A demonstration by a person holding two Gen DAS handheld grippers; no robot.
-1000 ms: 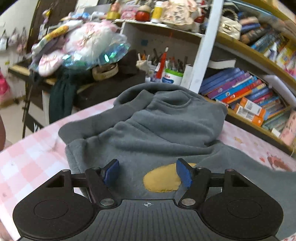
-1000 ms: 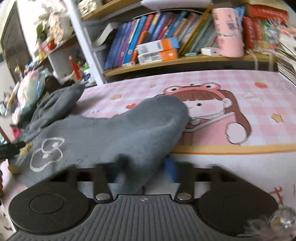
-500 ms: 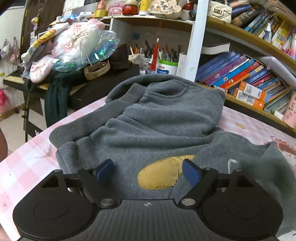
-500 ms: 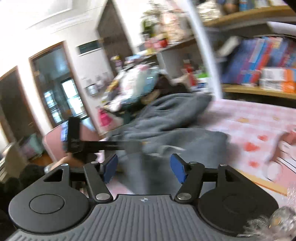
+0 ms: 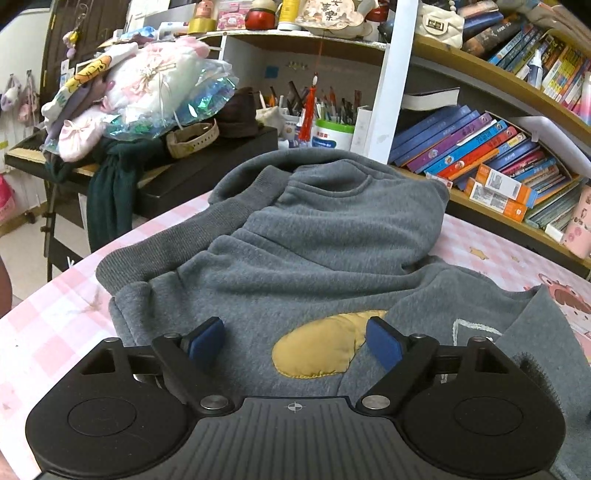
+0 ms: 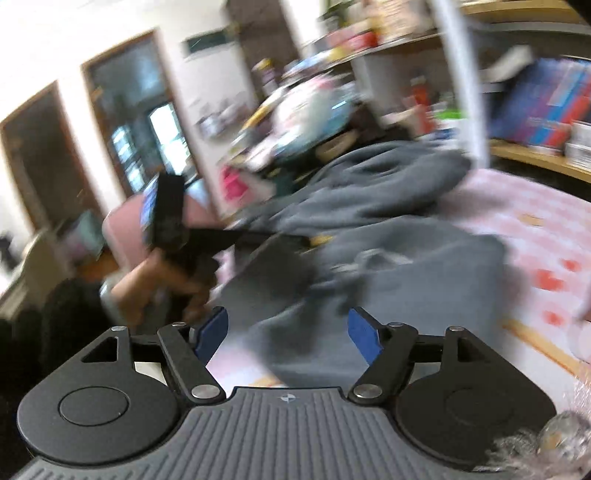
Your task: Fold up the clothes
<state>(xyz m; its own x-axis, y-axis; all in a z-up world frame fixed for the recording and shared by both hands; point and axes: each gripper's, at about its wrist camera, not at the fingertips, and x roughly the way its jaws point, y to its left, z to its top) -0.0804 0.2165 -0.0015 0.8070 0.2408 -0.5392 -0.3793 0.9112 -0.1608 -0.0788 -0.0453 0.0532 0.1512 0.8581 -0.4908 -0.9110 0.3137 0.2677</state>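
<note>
Grey fleece fills your left wrist view: the sweatshirt [image 5: 314, 251] lies spread on the pink checked tablecloth [image 5: 48, 321], its ribbed cuff and hem toward the far-left edge and a mustard-yellow patch [image 5: 325, 347] sewn on just ahead of your fingers. To the right of that patch a bit of white stitched outline shows, too partial to read. Writing is scarce: a cream hanging plaque [image 5: 325, 13] on the top shelf carries dark Chinese characters, and the white-and-green pen cup [image 5: 332, 133] has a small red label you cannot make out. The spines of the books [image 5: 476, 147] on the wooden shelf are too small to read.

Your left gripper [image 5: 295, 341] is spread wide, its blue pads [image 5: 207, 341] hovering just over the fleece, with the yellow patch between them; nothing is pinched, and whether the pads brush the cloth cannot be told.

Your right gripper [image 6: 288, 336] is likewise spread wide and holds nothing. Its view is heavily blurred: the sweatshirt [image 6: 388, 251] lies ahead on the tablecloth [image 6: 546, 236], a grey fold reaching down between the blue pads [image 6: 364, 338]. To the left, your left hand [image 6: 162, 284] grips the other black tool over the cloth's near edge.
</note>
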